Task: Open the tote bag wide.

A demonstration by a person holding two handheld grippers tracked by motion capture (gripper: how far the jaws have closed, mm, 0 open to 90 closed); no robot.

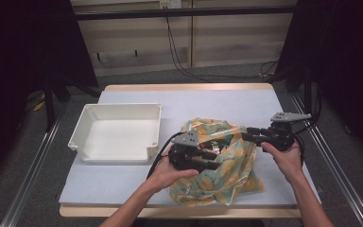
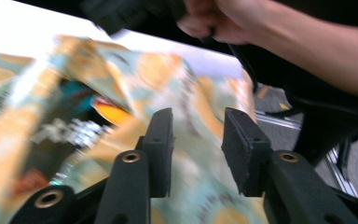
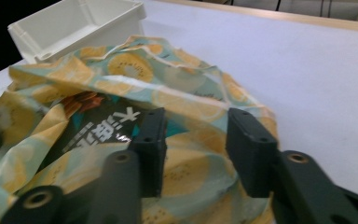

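A crumpled cloth bag (image 1: 227, 176) printed with yellow fruit slices on pale teal lies on the table's near right part. A dark printed packet (image 3: 103, 127) shows through its mouth. My left gripper (image 1: 214, 161) points right over the bag's left side. In the left gripper view its jaws (image 2: 196, 122) stand apart with nothing pinched, and the blurred bag (image 2: 168, 74) lies below them. My right gripper (image 1: 248, 134) points left at the bag's upper right edge. In its own view the right gripper (image 3: 196, 122) is also open, above the bag (image 3: 135, 65).
An empty white plastic tray (image 1: 123, 106) sits left of the bag, and its corner (image 3: 74, 23) appears in the right gripper view. A white sheet (image 1: 217, 101) covers the wooden table. The person's other hand (image 2: 223, 18) crosses the top of the left gripper view.
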